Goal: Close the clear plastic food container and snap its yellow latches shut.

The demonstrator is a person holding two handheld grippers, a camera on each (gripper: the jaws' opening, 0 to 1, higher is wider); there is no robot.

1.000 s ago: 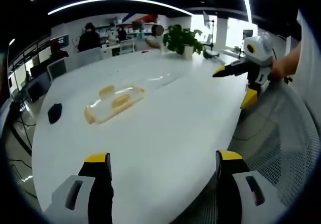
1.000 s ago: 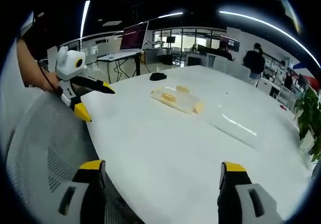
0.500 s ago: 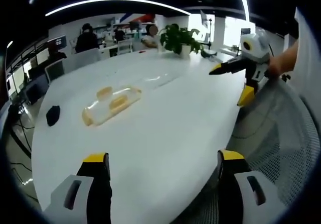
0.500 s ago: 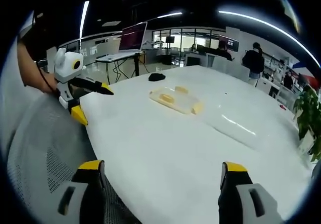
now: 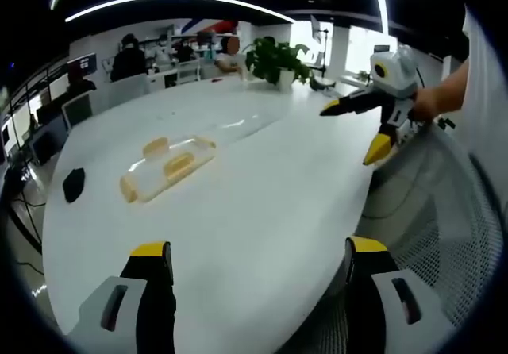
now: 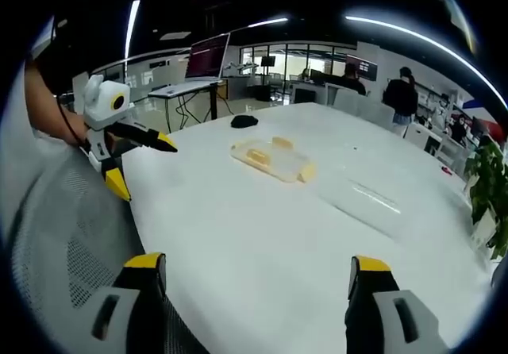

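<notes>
The clear plastic food container (image 5: 167, 167) with yellow latches lies flat on the white table (image 5: 262, 187), well ahead of both grippers; I cannot tell how its lid sits. My left gripper (image 5: 258, 251) stands open over the table's near edge, holding nothing. In the left gripper view the right gripper (image 5: 351, 132) comes in from the right, open and held by a hand. The right gripper view shows the container (image 6: 270, 160) mid-table, my right gripper (image 6: 254, 263) open and empty, and the left gripper (image 6: 144, 168) open at the left.
A small black object (image 5: 73, 183) (image 6: 244, 121) lies on the table beyond the container. A potted plant (image 5: 274, 59) stands at the table's far end. A mesh chair (image 5: 444, 235) (image 6: 63, 243) sits at the near edge. People and desks fill the background.
Both views have shifted slightly with the hands. The container has stayed where it was on the table. Both grippers stay open and away from it.
</notes>
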